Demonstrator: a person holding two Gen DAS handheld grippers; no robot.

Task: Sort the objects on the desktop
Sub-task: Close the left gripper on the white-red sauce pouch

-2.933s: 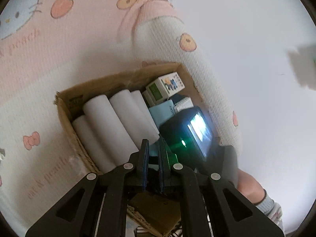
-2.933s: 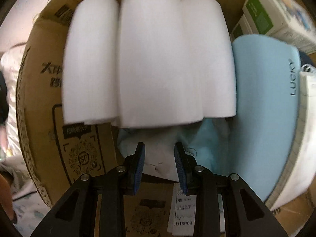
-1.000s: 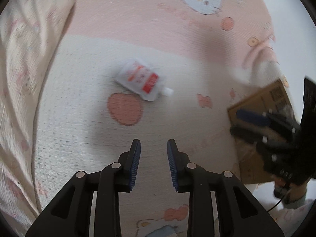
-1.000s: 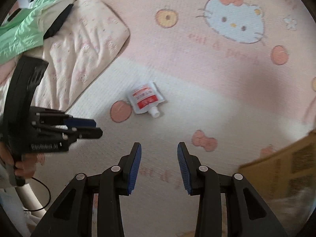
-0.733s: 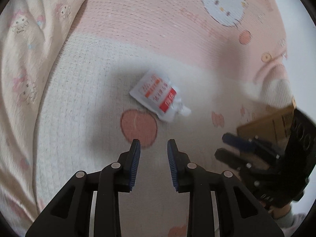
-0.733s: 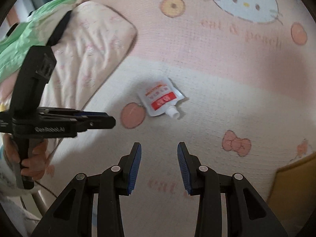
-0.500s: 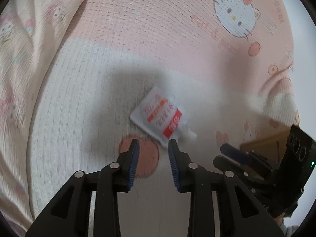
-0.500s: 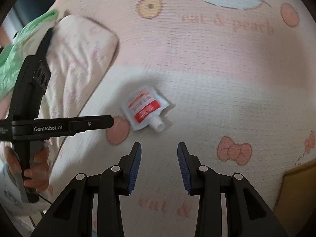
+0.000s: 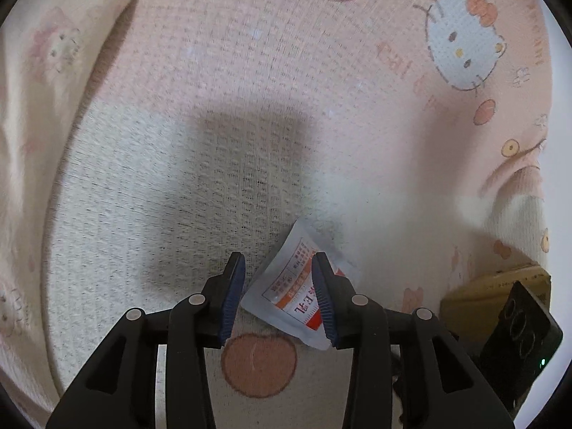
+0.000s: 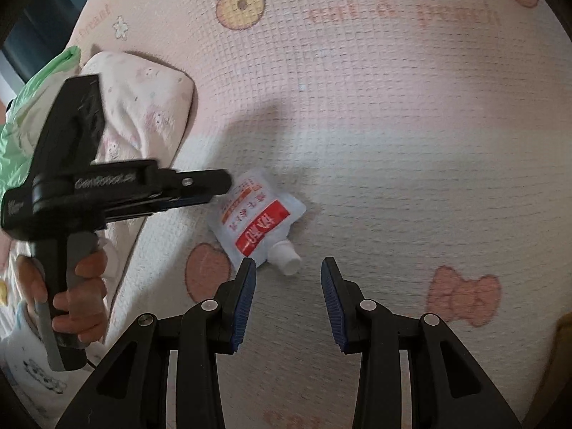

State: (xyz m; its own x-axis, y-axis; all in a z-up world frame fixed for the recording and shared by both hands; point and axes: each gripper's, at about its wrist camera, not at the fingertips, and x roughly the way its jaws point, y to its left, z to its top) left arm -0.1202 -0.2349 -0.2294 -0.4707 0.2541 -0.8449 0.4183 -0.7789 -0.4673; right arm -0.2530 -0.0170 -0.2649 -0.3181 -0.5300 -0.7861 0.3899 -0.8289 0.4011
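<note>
Spouted pouch point(image 9: 291, 295) flat on patterned blanket point(image 9: 214, 178), long axis diagonal, spout toward right gripper point(image 10: 288, 298). Left gripper point(image 9: 279, 298) nearer: straddles pouch body, jaws opening, pads not pressing. Right gripper empty, jaws parted, just short of spout.

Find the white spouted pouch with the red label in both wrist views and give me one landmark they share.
Left wrist view: the pouch lies low and centre, between the left gripper's opening jaws, its right side hidden behind the right finger.
Right wrist view: the pouch lies just left of centre, ahead of the right gripper, spout toward the camera.
Shared landmark: the peach print on the blanket beside the pouch.
</note>
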